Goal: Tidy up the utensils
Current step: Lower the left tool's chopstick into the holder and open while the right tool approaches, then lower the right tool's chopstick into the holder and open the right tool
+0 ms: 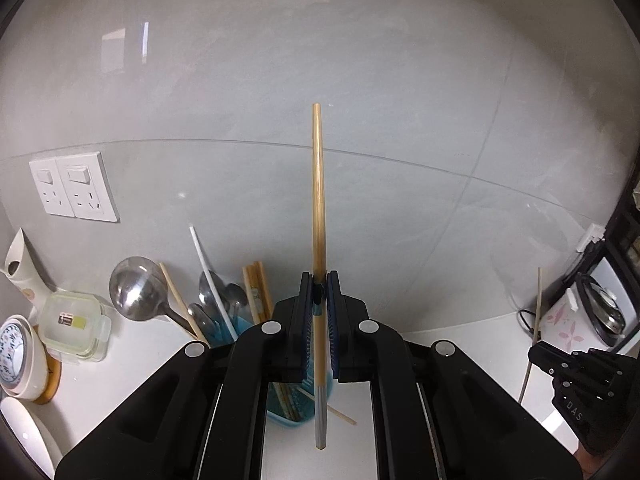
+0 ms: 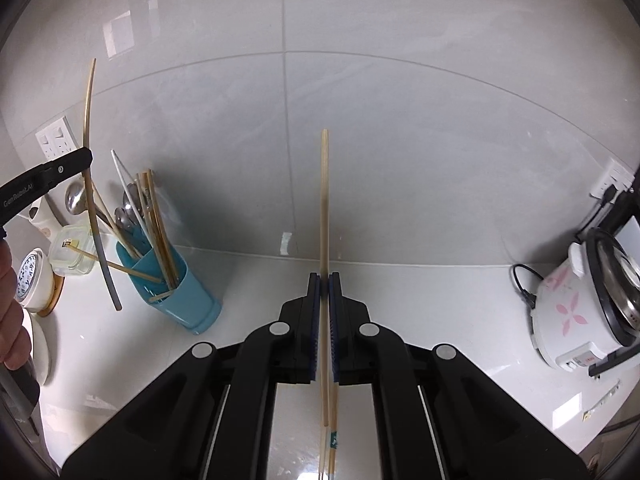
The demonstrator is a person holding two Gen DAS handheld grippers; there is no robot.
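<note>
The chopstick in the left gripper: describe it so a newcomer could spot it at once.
Start at the blue utensil holder on the white counter by the wall. Just left of it, the left gripper is shut on one tan chopstick, held off the counter. Unlike the plain wooden chopsticks in the holder, its lower end is grey.

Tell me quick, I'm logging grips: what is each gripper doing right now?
Left gripper: shut on a chopstick with a grey tip.
Right gripper: shut on a pair of wooden chopsticks.
</note>
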